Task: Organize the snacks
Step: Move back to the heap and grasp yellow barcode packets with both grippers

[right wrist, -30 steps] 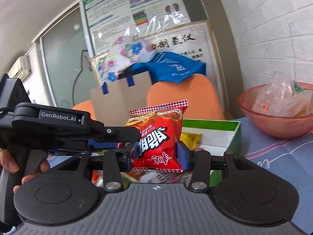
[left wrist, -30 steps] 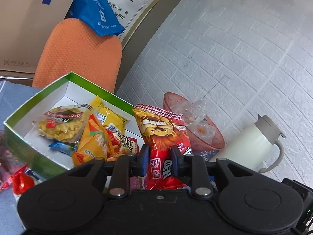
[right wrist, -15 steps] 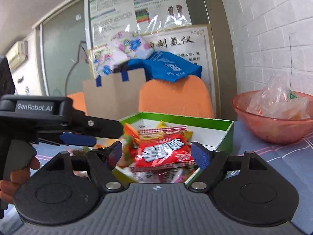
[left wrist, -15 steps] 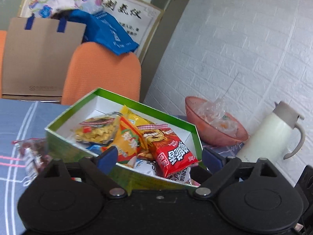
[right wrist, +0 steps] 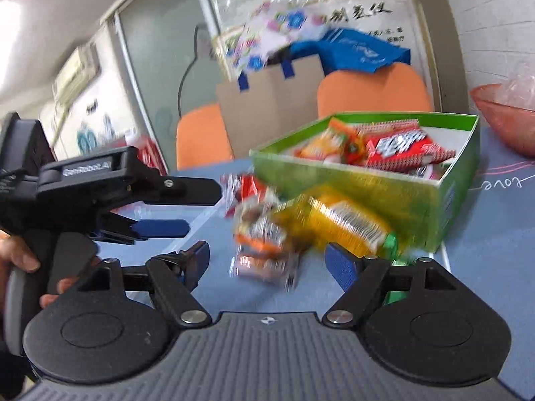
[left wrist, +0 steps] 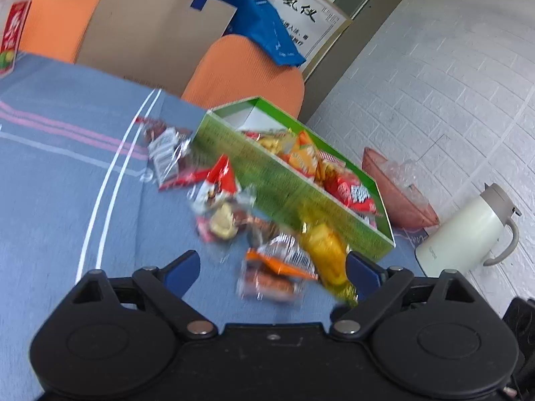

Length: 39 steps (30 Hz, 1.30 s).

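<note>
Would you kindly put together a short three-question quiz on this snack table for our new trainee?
1. True or false: the red snack bag lies inside the green box.
2. Which sits nearest the white thermos jug? A) pink bowl B) cardboard sheet C) orange chair
3. Fill in: the left gripper and the right gripper are both ____, with loose packets such as the yellow packet on the blue tablecloth ahead.

Key: 1 true; 2 A; 3 open.
</note>
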Each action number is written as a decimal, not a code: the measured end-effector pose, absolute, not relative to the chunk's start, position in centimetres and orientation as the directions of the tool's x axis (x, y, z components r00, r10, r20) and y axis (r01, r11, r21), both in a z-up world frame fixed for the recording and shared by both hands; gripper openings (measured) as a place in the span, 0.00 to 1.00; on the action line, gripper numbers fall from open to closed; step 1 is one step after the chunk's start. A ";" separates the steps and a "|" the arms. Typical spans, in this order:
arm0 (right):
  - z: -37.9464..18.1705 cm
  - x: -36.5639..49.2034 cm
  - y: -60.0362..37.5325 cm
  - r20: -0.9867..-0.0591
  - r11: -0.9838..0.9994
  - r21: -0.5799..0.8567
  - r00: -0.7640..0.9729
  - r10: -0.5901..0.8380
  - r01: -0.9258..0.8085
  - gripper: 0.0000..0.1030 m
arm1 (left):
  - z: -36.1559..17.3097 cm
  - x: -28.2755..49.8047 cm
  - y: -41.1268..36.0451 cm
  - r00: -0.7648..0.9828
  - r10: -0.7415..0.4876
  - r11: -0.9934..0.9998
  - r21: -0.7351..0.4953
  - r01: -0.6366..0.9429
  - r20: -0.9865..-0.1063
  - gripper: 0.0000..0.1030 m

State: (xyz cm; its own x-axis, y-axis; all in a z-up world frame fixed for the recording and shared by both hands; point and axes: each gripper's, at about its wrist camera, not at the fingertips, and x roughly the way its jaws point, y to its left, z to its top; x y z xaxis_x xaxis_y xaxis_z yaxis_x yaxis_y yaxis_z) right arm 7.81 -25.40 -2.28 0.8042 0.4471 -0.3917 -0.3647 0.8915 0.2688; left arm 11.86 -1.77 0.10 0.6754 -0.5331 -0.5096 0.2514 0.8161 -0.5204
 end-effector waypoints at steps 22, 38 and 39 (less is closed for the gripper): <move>-2.3 9.6 -25.3 -0.469 0.934 0.100 0.811 0.349 -0.344 0.46 | 0.0 8.7 -0.8 0.635 -0.592 0.783 -0.540 0.308 -0.497 0.87; -2.2 9.2 -24.4 -0.474 0.950 0.188 0.824 0.309 -0.248 1.00 | -0.4 7.9 -1.4 0.601 -0.621 0.762 -0.567 0.313 -0.503 0.74; -2.3 9.7 -24.5 -0.479 0.954 0.202 0.827 0.294 -0.223 1.00 | -0.4 7.9 -1.4 0.601 -0.619 0.764 -0.566 0.310 -0.505 0.74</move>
